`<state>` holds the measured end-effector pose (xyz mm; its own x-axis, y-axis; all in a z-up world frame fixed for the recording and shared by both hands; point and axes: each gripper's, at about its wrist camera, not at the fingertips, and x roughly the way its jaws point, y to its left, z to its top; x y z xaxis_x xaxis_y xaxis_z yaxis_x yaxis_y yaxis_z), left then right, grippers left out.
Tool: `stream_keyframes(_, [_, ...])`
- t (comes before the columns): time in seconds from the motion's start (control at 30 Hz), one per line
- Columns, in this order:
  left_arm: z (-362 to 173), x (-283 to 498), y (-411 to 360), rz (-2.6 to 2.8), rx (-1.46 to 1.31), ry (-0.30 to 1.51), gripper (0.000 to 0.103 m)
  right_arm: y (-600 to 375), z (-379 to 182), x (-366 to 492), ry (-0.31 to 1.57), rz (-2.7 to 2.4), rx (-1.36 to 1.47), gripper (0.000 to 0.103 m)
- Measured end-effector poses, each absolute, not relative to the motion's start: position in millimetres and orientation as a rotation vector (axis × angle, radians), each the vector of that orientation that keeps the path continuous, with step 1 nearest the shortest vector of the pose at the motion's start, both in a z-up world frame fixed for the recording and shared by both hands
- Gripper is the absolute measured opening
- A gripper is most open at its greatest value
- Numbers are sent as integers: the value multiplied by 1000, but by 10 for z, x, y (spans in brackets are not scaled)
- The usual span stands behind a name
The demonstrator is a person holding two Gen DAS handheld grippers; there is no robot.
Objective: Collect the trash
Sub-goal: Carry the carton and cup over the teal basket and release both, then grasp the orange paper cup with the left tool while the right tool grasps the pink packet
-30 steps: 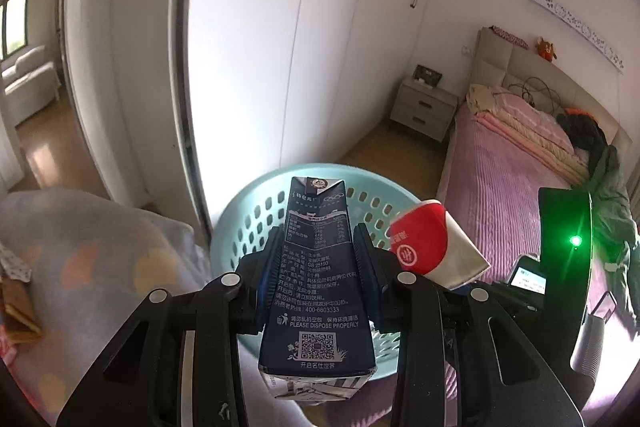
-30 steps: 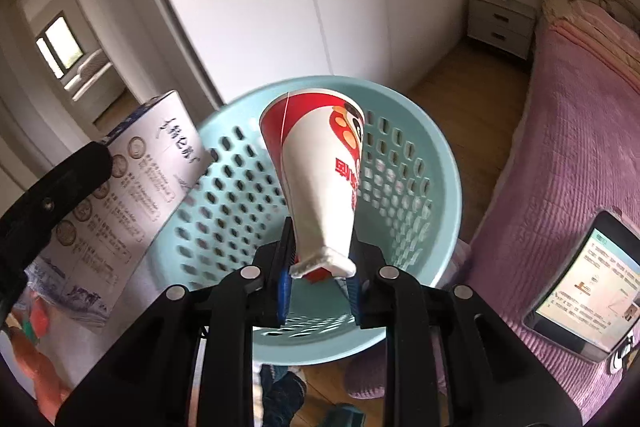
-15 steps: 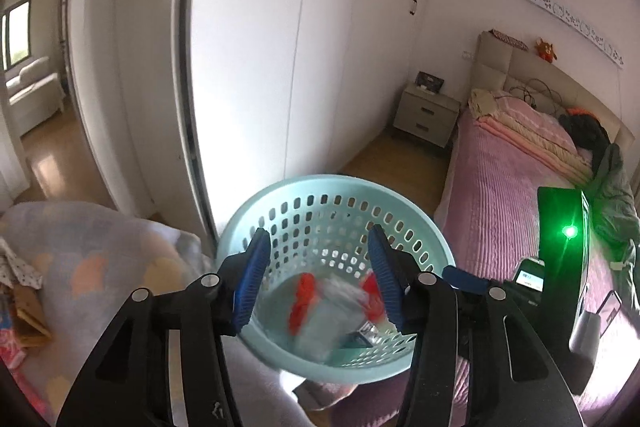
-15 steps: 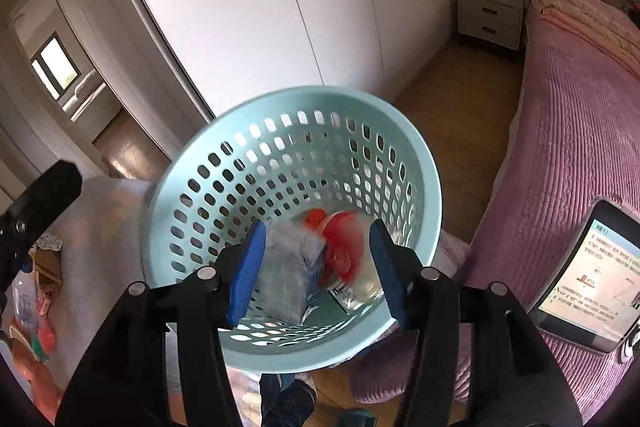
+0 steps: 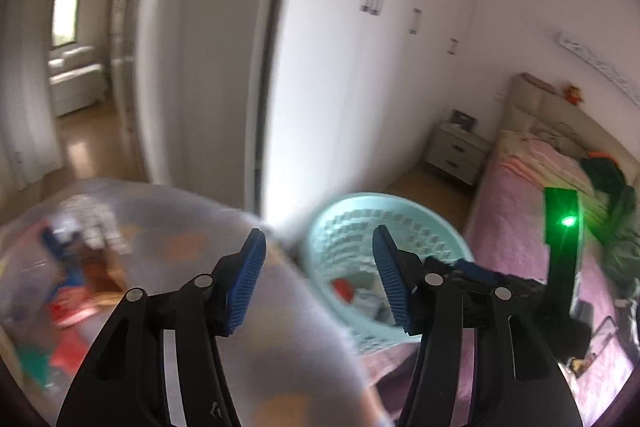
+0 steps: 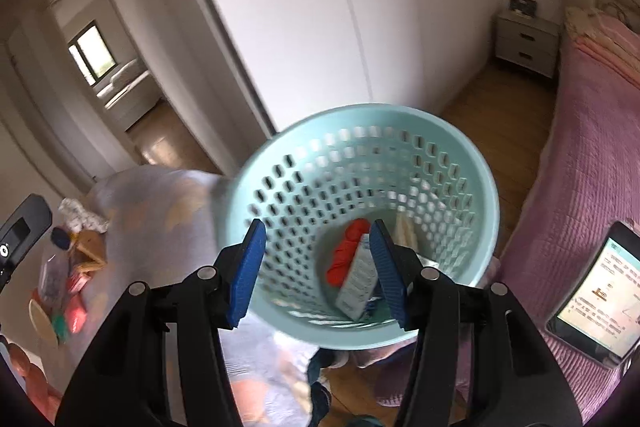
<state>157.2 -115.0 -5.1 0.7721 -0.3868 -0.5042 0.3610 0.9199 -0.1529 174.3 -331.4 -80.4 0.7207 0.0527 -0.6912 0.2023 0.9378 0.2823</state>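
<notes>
A light teal perforated basket (image 6: 304, 163) stands between two beds; it also shows in the left wrist view (image 5: 440, 227). Inside lie a blue-white milk carton (image 6: 358, 277), a red-white paper cup (image 6: 346, 253) and other scraps. My right gripper (image 6: 318, 271) is open and empty above the basket's near side. My left gripper (image 5: 318, 283) is open and empty, to the left of the basket over a grey blanket (image 5: 168, 227). More trash (image 5: 68, 267) lies blurred on that blanket at the left, also in the right wrist view (image 6: 68, 267).
White wardrobe doors (image 5: 360, 67) stand behind the basket. A pink bed (image 6: 592, 163) is at the right with a phone (image 6: 600, 297) on it. A nightstand (image 5: 456, 155) stands at the back. An open doorway (image 5: 76, 67) is at the left.
Both grippers opened and dropped the carton and the cup into the basket. Since then the left gripper has swung left toward the blanket with the trash; the right has turned slightly left.
</notes>
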Motion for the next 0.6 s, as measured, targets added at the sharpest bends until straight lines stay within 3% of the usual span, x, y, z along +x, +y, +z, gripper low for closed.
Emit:
stream_keyframes(0.1, [2,1427,-784,-335,-76,545,55,-3077,-730,1762,759,-30,318,51])
stream_keyframes(0.2, [29,1297,-364,-223,-105,543,64,-2791,-697,1794,761,28,278,51])
stream_keyframes(0.4, [-36,1125,630,-13,-192,574,71,-2236,-684,1813,777,137,194,51])
stream_keyframes(0.6, [-241,1120,1463,165,-244,645,73,-1722,-760,1841,803,212,140,51])
